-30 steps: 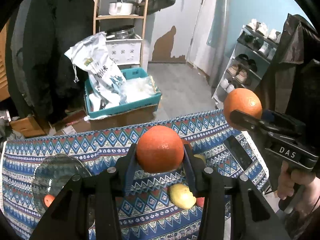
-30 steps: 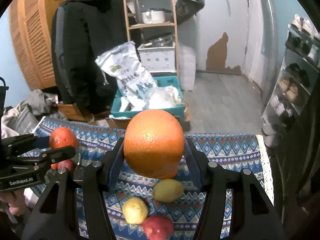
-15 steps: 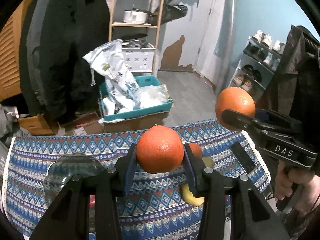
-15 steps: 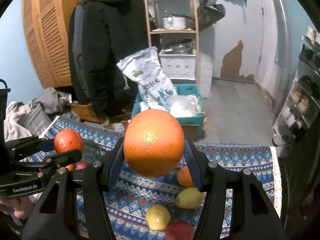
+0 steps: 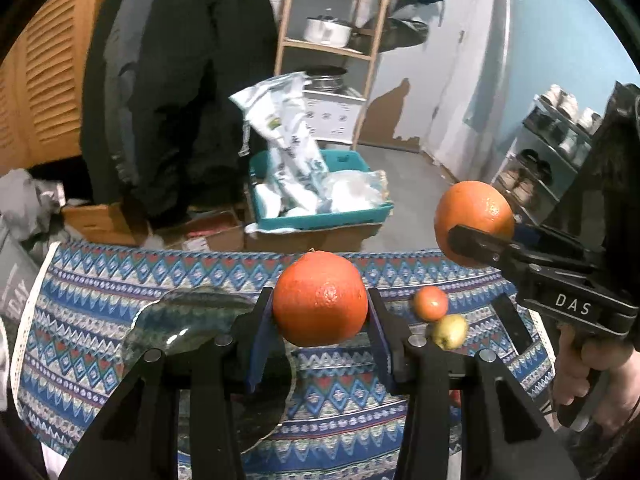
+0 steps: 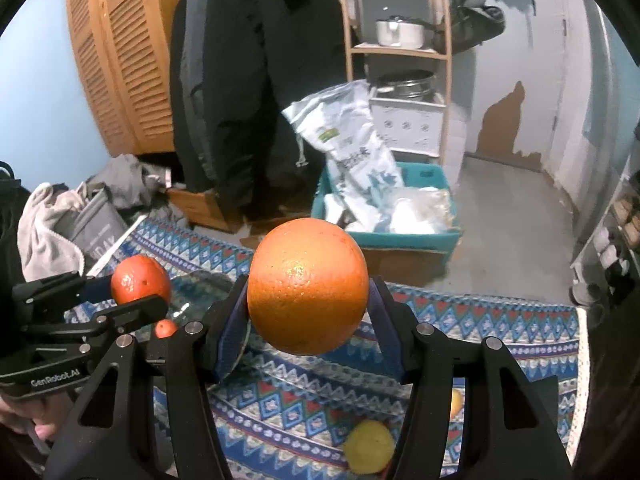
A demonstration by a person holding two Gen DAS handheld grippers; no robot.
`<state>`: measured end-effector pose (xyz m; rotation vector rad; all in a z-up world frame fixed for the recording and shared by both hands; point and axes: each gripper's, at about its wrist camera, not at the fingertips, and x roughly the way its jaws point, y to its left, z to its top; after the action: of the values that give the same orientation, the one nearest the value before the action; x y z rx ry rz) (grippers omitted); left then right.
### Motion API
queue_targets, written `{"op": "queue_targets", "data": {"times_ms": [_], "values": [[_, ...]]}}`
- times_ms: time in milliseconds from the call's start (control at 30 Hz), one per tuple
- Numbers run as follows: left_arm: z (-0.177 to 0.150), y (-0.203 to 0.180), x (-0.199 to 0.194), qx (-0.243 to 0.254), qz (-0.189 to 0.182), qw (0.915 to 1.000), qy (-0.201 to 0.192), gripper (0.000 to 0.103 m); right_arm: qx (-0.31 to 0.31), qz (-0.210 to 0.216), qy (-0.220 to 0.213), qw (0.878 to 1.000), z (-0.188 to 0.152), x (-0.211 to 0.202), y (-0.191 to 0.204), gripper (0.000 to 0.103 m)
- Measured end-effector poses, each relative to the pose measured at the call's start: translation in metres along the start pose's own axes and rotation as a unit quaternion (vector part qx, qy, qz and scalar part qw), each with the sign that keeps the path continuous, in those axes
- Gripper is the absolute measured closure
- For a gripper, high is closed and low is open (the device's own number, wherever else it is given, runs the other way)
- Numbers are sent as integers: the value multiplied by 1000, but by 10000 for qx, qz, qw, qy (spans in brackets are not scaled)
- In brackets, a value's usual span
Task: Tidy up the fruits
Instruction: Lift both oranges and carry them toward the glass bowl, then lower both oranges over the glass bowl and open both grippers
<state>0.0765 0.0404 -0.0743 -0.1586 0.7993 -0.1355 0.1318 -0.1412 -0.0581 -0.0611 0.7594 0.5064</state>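
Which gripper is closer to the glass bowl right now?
Left. The left gripper, shut on the redder orange, hangs just beside the glass bowl; the right gripper, holding its own orange, is farther off.

So there's a reddish orange (image 5: 320, 298) clamped between the left gripper's (image 5: 320, 320) pads, up off the table (image 5: 80, 320). A second, lighter orange (image 6: 307, 307) sits pinched in the right gripper (image 6: 308, 328), also in the air. Down on the patterned cloth there's a small tangerine (image 5: 430, 303) touching a yellow-green apple (image 5: 449, 331) just in front of it. A glass bowl (image 5: 188, 320) at the left has a small red fruit (image 6: 165, 328) in it.
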Motion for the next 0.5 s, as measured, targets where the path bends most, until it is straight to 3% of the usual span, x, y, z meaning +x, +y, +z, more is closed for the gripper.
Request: {"op": "queue_targets", "data": {"times_ms": [500], "values": [[-18, 84, 15, -622, 526, 9963, 274, 58, -222, 416, 650, 9968, 6, 73, 59, 46]]}}
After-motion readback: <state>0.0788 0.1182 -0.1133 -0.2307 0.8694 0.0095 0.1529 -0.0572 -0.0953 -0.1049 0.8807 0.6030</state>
